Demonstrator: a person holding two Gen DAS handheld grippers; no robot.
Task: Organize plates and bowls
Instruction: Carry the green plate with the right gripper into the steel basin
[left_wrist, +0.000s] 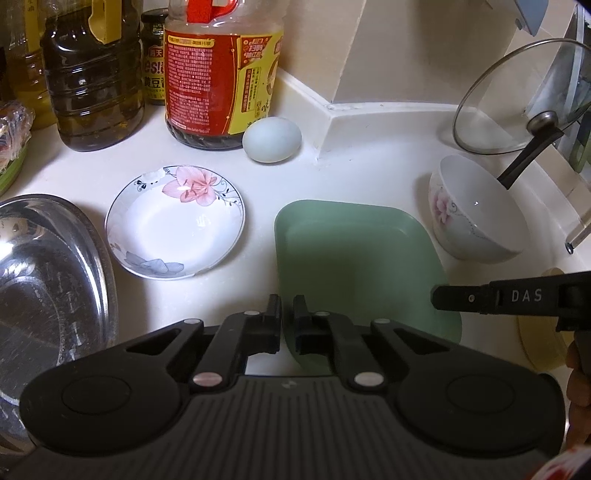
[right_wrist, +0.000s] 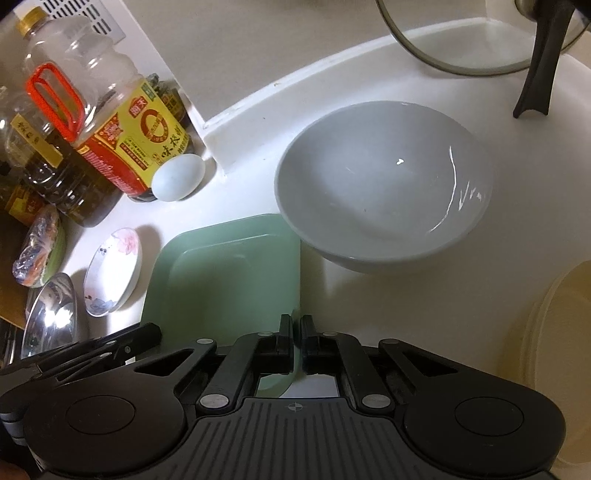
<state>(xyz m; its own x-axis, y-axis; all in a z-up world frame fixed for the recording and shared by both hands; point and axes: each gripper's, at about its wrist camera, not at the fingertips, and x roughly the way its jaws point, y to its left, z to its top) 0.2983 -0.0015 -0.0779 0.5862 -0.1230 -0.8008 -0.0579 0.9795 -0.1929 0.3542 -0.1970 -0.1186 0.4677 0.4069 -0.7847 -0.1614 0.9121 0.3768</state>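
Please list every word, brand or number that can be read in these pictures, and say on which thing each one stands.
"DAS": on the black right tool.
"es!": on the small dark jar; its other characters are not clear.
Sauce bottle: its red and yellow label carries dense print, too small to read.
Oil bottle: no readable text.

My right gripper (right_wrist: 294, 341) occupies the lower centre of the frame, jaws closed on the right-hand rim of the green square plate (right_wrist: 225, 273). The plate lies on the white counter (right_wrist: 388, 314), extending to the centre left. The white bowl (right_wrist: 384, 206) sits upright at centre right, its near wall just beside the plate's upper right corner. My left gripper (right_wrist: 147, 334) enters at lower left, at the plate's left edge. A small flowered dish (right_wrist: 112, 271) and a steel basin (right_wrist: 50, 314) lie further left. An egg (right_wrist: 179, 177) rests against a sauce bottle (right_wrist: 122, 147) at upper left.
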